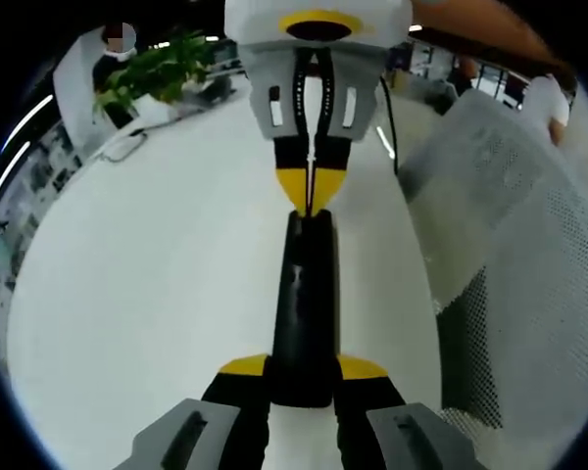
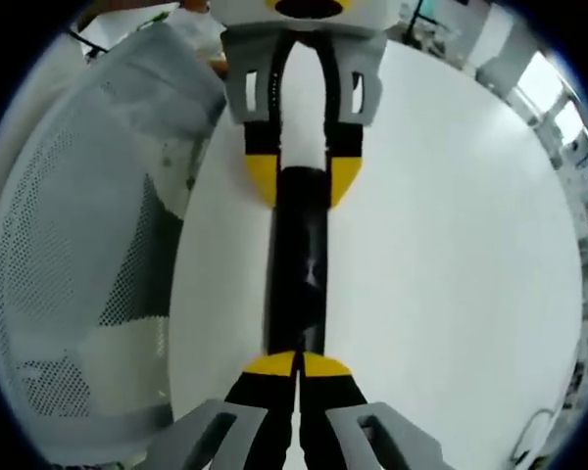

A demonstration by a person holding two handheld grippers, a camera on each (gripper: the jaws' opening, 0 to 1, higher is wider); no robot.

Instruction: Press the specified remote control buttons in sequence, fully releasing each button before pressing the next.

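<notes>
Black slim remote control (image 1: pixel 303 308) (image 2: pixel 297 269) — flat on white table, lengthwise between both grippers.

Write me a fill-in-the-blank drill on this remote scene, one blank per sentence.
1. The remote control lying on the table is ___ in colour.
2. The left gripper grips the remote control's end between jaws with ___ tips.
3. The right gripper meets the remote control's other end with its jaws ___.
4. Beside the table stands a mesh-backed ___.

Missing words: black; yellow; shut; chair.
</notes>
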